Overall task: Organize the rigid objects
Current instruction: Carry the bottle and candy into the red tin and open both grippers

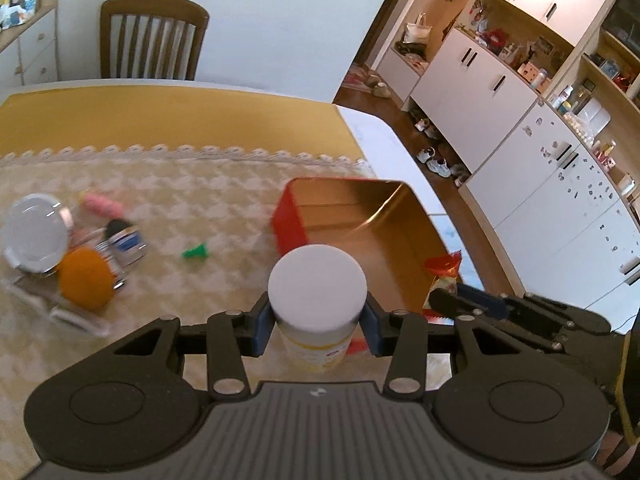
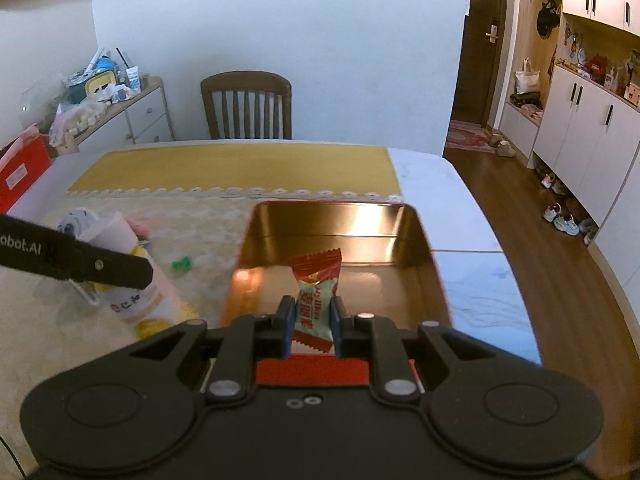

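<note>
Left wrist view: table (image 1: 168, 184); red tin (image 1: 360, 224), open, near its right edge; white-capped bottle (image 1: 316, 300) pinched in my left gripper (image 1: 316, 320) beside the tin; wrapped candy (image 2: 316, 296) pinched in my right gripper (image 2: 310, 328) above the tin's floor.

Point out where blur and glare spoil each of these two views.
Left wrist view: the clutter at the left, orange ball included, is smeared by blur, while the white-capped bottle stays sharp. Right wrist view: glare flares on the tin's gold far wall; the wrapped candy reads clearly.
</note>
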